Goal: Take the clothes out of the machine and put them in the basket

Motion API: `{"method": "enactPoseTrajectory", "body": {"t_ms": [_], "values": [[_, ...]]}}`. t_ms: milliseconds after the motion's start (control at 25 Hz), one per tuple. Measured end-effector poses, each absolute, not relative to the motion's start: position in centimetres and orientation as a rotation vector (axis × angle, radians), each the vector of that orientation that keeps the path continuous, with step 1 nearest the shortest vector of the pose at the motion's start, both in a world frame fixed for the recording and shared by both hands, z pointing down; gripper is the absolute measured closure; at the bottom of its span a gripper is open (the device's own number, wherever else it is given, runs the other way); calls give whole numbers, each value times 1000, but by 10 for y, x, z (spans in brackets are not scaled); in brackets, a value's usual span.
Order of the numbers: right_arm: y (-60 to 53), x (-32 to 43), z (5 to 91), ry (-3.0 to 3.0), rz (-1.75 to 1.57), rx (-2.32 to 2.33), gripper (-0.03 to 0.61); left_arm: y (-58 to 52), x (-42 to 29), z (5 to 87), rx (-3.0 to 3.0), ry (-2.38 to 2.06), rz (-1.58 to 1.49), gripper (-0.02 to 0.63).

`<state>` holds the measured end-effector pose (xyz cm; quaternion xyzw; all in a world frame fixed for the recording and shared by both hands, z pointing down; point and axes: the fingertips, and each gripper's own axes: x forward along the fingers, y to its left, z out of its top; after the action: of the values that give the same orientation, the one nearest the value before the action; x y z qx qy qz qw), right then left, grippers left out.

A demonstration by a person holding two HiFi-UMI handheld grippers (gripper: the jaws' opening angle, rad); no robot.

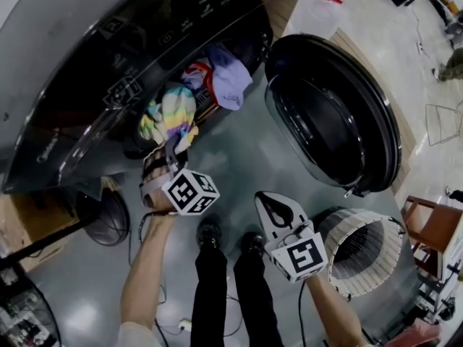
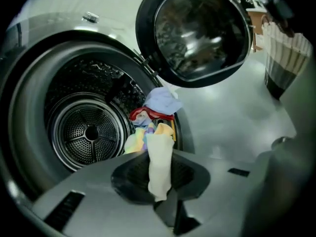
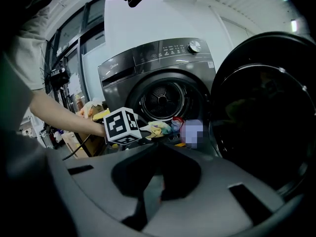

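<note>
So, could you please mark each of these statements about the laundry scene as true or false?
1. The door is shut. False: it stands wide open.
2. The left gripper is shut on a pale cloth. True.
3. The right gripper holds a garment. False: its jaws are together with nothing between them.
4. Clothes lie at the mouth of the drum. True.
5. The basket sits on top of the machine. False: it stands on the floor, beside the right gripper.
</note>
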<state>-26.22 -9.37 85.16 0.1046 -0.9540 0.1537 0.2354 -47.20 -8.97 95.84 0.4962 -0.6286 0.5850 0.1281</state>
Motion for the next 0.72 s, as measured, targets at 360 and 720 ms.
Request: {"method": "enactPoseTrajectory", "body": {"t_ms": [360, 720], "values": [[-98, -242, 814, -2605, 396, 353, 555, -69, -437, 889, 1512, -1883, 1596, 543], [-100, -228, 773, -2607, 423, 467, 556, -61, -400, 784, 1602, -2066, 1190, 543]]}}
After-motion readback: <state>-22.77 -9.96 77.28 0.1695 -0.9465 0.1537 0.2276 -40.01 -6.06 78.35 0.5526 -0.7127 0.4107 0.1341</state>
